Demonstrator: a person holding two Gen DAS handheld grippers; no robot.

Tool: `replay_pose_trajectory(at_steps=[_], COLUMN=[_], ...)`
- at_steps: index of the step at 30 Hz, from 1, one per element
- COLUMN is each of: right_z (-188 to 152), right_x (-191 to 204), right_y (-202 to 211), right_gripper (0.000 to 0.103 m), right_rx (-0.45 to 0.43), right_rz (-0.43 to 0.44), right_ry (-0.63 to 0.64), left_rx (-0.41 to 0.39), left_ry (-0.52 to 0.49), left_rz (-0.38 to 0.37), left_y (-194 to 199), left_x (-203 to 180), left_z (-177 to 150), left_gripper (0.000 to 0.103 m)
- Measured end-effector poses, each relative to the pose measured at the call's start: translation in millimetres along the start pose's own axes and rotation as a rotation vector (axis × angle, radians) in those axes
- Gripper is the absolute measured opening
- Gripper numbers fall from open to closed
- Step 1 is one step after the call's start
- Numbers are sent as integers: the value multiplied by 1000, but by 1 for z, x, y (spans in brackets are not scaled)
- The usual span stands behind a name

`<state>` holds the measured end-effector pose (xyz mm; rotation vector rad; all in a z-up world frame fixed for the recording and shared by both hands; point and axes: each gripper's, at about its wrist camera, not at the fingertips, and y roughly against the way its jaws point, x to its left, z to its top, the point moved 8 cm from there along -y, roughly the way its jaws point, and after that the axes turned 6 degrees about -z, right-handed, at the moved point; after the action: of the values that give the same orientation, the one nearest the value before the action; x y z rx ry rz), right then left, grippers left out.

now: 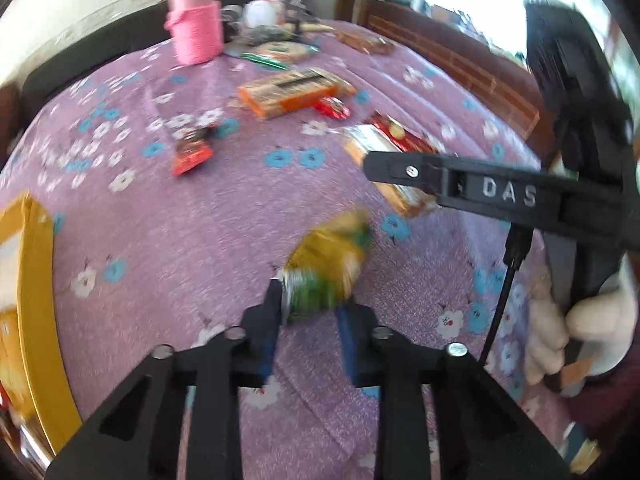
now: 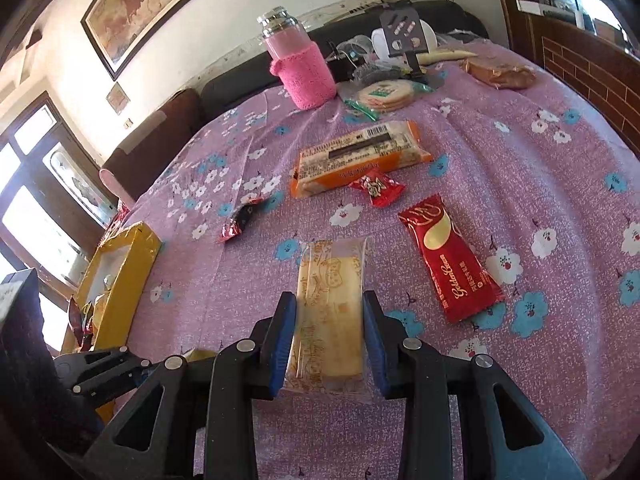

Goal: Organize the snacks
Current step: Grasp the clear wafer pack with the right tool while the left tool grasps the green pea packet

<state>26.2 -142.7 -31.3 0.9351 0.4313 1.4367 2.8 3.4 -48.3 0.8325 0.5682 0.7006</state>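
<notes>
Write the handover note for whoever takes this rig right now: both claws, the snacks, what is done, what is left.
Left claw: shut on a yellow-green snack pack, lifted; blurred.
Right claw: straddles the pale wafer pack, which lies on the floral cloth; whether it is clamped is unclear.
Yellow box on the left already holds some wrappers.
Left on the cloth: red Golden Bean pack, orange biscuit pack, red candy, dark red wrapper, round crackers.
Likely next: yellow-green pack into the box.
</notes>
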Motion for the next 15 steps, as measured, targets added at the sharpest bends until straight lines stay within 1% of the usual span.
replay_pose_trajectory(at_steps=[2, 5, 7, 9, 12, 14, 15], right_z=[2, 3, 1, 0, 0, 0, 0], right_x=[3, 8, 9, 8, 4, 2, 2], right_y=[4, 7, 4, 0, -1, 0, 0], right_gripper=[35, 35, 35, 35, 35, 35, 35], right_rx=[-25, -54, -47, -29, -25, -30, -29], right_rz=[2, -8, -11, -8, -12, -10, -8], right_ry=[11, 31, 26, 13, -8, -17, -18], left_rx=[-30, -70, -87, -79, -57, -61, -65], left_ry=[38, 102, 103, 94, 61, 28, 14], left_rz=[-2, -30, -41, -53, -27, -11, 5], left_y=[12, 32, 41, 43, 46, 49, 50], left_x=[6, 18, 21, 21, 17, 13, 12], left_z=[-2, -8, -10, -13, -19, -18, -16], left_gripper=[19, 19, 19, 21, 36, 58, 64])
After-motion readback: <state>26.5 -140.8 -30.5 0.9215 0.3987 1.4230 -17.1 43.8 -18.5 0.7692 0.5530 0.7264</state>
